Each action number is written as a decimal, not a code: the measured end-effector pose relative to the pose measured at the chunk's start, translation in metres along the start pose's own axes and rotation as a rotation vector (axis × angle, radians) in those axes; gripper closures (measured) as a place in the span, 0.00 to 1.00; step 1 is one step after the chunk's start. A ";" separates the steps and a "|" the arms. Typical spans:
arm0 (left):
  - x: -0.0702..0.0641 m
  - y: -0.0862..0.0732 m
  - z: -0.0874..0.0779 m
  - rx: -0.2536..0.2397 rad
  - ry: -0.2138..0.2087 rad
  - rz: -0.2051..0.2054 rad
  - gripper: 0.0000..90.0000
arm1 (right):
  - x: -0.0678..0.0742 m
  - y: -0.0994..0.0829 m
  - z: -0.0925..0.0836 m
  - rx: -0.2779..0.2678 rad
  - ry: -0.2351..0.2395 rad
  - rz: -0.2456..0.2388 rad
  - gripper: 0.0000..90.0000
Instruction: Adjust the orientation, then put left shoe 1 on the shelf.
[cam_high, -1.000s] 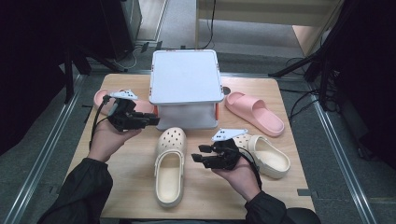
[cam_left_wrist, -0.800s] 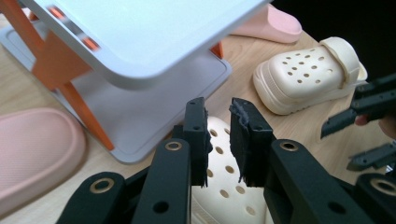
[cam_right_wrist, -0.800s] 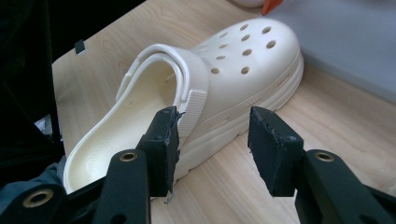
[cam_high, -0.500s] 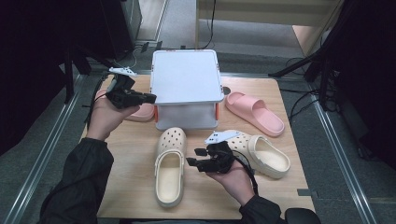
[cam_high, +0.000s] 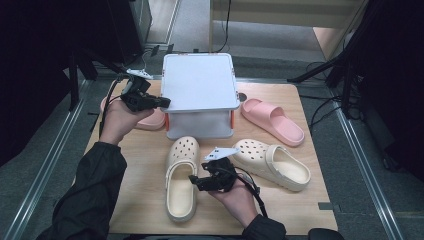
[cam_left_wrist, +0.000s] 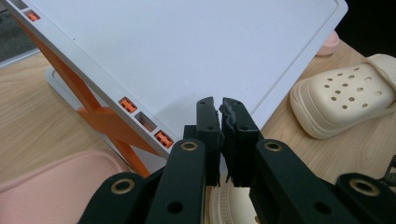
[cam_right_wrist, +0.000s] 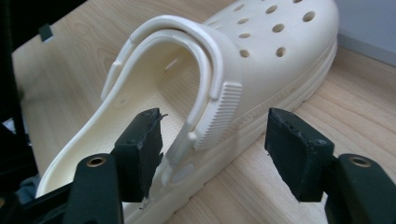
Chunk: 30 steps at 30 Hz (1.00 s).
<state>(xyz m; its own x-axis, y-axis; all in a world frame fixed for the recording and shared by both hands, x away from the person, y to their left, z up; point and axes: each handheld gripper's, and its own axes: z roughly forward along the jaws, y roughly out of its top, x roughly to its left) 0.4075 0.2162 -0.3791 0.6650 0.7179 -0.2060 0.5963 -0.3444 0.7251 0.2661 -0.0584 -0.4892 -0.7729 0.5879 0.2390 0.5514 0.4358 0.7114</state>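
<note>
Right gripper with jaws spread wide around the strapped side wall of a cream clog without gripping it, left gripper with jaws pressed together, empty, raised over the white storage box's lid, pink slide lying beside the box

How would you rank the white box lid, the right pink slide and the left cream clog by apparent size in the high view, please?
1. White box lid, clearly largest.
2. Left cream clog and right pink slide look about alike; too close to rank.
</note>
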 end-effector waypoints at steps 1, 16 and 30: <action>0.000 0.000 0.000 -0.001 0.000 -0.003 0.95 | 0.000 0.000 0.000 0.000 0.000 0.000 0.41; 0.003 -0.003 0.000 -0.017 -0.033 -0.011 0.96 | 0.003 0.001 0.024 -0.008 -0.076 0.053 0.50; 0.002 -0.003 0.001 -0.020 -0.033 -0.005 0.96 | 0.001 0.004 0.020 0.020 -0.065 0.128 0.77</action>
<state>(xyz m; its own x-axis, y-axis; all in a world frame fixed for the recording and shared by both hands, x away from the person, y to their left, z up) 0.4081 0.2179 -0.3825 0.6763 0.6994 -0.2311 0.5909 -0.3278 0.7372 0.2740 -0.0425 -0.4998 -0.6740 0.6824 0.2830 0.6508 0.3671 0.6647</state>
